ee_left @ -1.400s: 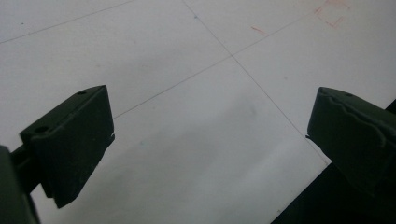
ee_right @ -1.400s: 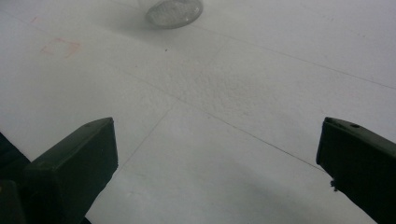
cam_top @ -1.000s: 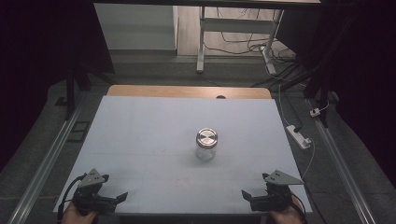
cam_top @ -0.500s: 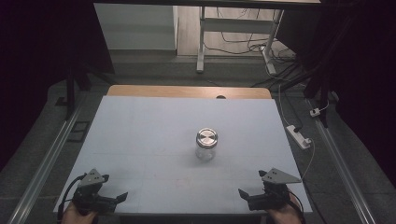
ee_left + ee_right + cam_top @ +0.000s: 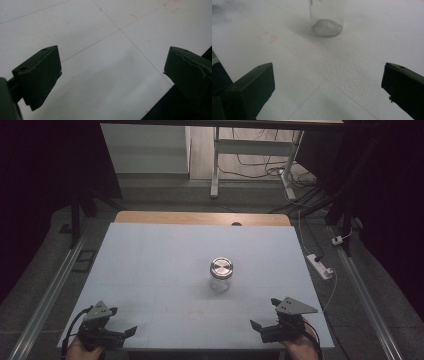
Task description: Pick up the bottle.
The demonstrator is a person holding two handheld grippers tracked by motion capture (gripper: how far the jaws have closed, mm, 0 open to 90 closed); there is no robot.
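Jar: a clear glass jar (image 5: 220, 276) with a silver metal lid (image 5: 221, 268) stands upright near the middle of the pale surface (image 5: 150, 265), well apart from both grippers.

Long axis: vertical, lid up; from the right gripper view the rounded glass base (image 5: 326, 27) sits straight on the surface, with nothing beside it.

Right gripper: the right gripper (image 5: 264, 328) rests low at the near edge of the surface, right of centre. Its jaws stand wide apart with nothing between them.

Left gripper: the left gripper (image 5: 125, 333) sits at the near left corner, jaws also spread wide and empty, looking down at bare surface and the table edge.

Which way the jar lies: ahead of the right gripper and a little to its left, up the surface. From the left gripper it lies further ahead and well off to the right.

Nearer hand: the right, I'd say, and its camera already has the jar in line.

Hand pose: both forearms come in from the bottom edge, hands low, grippers roughly level and angled inward.

Likely next move: a forward reach by the right gripper to take the jar by its glass body.
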